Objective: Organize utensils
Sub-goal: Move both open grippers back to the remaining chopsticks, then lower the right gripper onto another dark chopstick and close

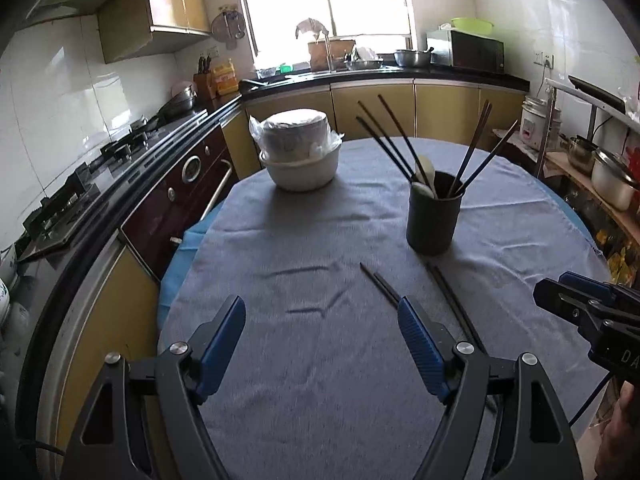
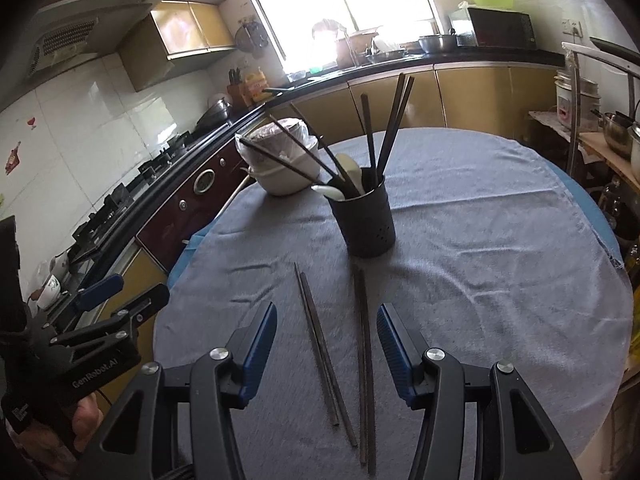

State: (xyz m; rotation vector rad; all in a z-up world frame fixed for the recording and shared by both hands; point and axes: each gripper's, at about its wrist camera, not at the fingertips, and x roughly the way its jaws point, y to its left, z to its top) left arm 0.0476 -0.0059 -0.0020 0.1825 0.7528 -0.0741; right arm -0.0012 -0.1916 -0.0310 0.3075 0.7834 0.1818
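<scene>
On the table, two pairs of chopsticks lie thin, light, stiff, slippery; pinch mid-shaft. Right hand-held gripper and left hand-held gripper both gape empty.

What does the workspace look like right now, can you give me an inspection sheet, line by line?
Surface: round table under a wrinkled grey cloth.
Job's things: two chopstick pairs lying loose; black holder upright, holding chopsticks and spoons.
Clutter: stacked white bowls, plastic-wrapped.
Grippers: left gripper open, empty; right gripper open, empty, above the loose pairs.
Cables: nothing seen on the table.
Surroundings: stove, counter, window.
</scene>
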